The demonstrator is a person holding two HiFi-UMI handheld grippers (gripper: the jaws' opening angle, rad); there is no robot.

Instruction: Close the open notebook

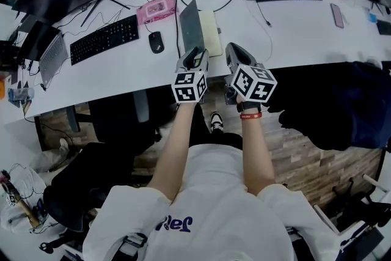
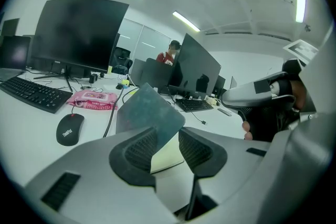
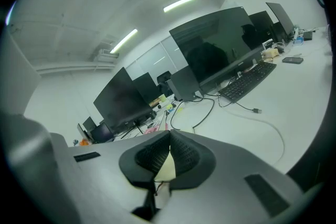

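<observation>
Jaws of the left gripper (image 2: 167, 136) stand apart with an open gap and clamp nothing. The notebook (image 1: 204, 27) sits right in that gap as the left gripper view looks along them. Its grey cover (image 2: 149, 107) rises at a slant just beyond the pads, and a strip of pale yellow page (image 2: 167, 155) shows under it. Whether the cover leans on the left pad or stands free cannot be told. The right gripper (image 3: 169, 147) has its jaws drawn together, tips meeting, with nothing pinched. A sliver of the same yellow page shows below the tips, so the notebook lies ahead of it and a little lower.

In the head view both grippers hang at the near edge of the white desk (image 1: 293, 27), side by side. The left gripper's tips are just short of the notebook's near end and the right gripper's are beside its right side. The cover is tilted up over the left half and the page lies flat to the right of it.

By the look of it the task is partway. The cover is off the desk and part-raised, but it has not come down onto the page, so swinging it over and pressing it flat is what remains.

A black mouse (image 1: 156, 41) lies just left of the notebook, a pink packet (image 1: 156, 9) behind that, and a black keyboard (image 1: 104, 38) farther left
</observation>
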